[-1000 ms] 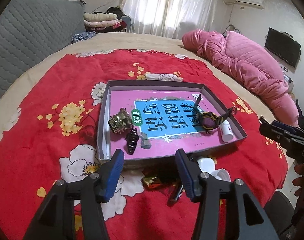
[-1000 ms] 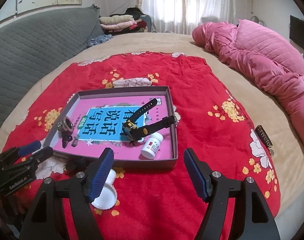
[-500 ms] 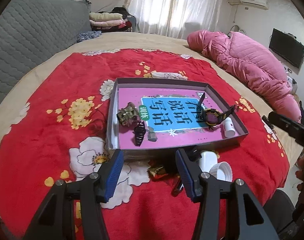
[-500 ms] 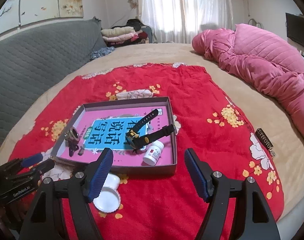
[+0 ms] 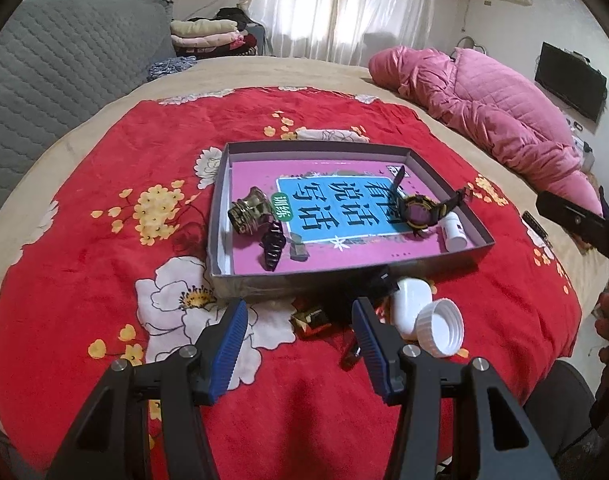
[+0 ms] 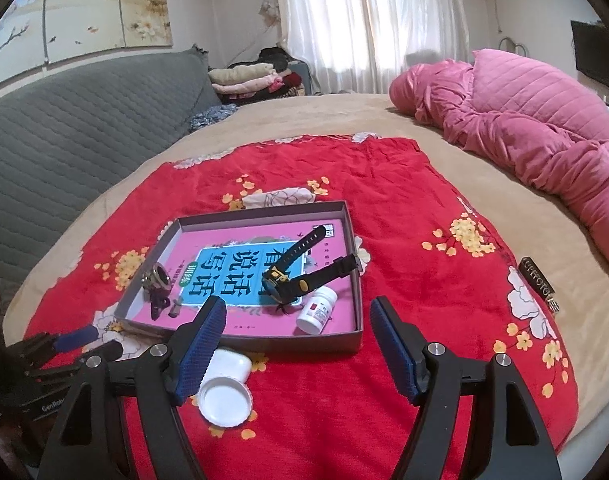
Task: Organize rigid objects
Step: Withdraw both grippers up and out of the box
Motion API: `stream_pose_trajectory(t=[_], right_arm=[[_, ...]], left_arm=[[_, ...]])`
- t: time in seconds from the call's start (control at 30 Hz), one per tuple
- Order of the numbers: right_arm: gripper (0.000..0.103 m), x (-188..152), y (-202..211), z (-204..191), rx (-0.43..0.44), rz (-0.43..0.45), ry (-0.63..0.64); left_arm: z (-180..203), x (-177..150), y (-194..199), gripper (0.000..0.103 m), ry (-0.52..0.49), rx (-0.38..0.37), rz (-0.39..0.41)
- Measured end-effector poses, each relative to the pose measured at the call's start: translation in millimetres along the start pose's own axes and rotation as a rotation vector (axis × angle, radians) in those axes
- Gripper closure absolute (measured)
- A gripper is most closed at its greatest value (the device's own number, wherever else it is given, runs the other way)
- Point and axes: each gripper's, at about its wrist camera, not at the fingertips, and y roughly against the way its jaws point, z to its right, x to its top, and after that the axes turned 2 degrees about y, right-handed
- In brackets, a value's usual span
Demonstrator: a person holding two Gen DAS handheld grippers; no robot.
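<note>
Claws first: your left gripper (image 5: 298, 330) is hovering with its blue-padded jaws spread wide and nothing between them, just short of the near wall of the shallow grey tray (image 5: 452, 258). Your right gripper (image 6: 298, 346) is likewise gaping and holding nothing, poised over the tray's near right corner.

Taking the tray as landmark, you are looking at these items lying inside it on a pink and blue printed sheet (image 5: 344, 204):
- a camouflage-patterned ring-shaped piece (image 5: 250, 211) near the left wall;
- a small black ridged clip (image 5: 273, 245) and a small grey piece (image 5: 297, 249) just nearer than the ring;
- a black and yellow wristwatch (image 6: 300, 276) toward the right side, its straps sticking upward;
- a small white pill bottle (image 6: 317, 310) lying on its side in the near right corner, just beside the watch.

Outside the tray, against its near wall, these are resting on the red floral cloth (image 5: 104, 184):
- a white case (image 5: 410, 306);
- a white screw cap (image 5: 440, 328), open side up, touching the case;
- a crumpled dark wrapper (image 5: 312, 318) between your left jaws' tips and the tray wall.
</note>
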Motion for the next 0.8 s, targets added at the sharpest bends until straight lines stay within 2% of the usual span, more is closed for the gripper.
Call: stream_pose_trajectory(t=[0.43, 0.8], right_arm=[[0.027, -15.5, -1.9, -1.4, 0.023, -0.019, 0.019], [0.027, -26.8, -3.4, -10.1, 0.044, -0.042, 0.062]], left_arm=[[12.3, -9.5, -2.6, 0.049, -0.050, -0.011, -0.040], [10.9, -13.4, -9.7, 0.049, -0.044, -0.022, -0.075]])
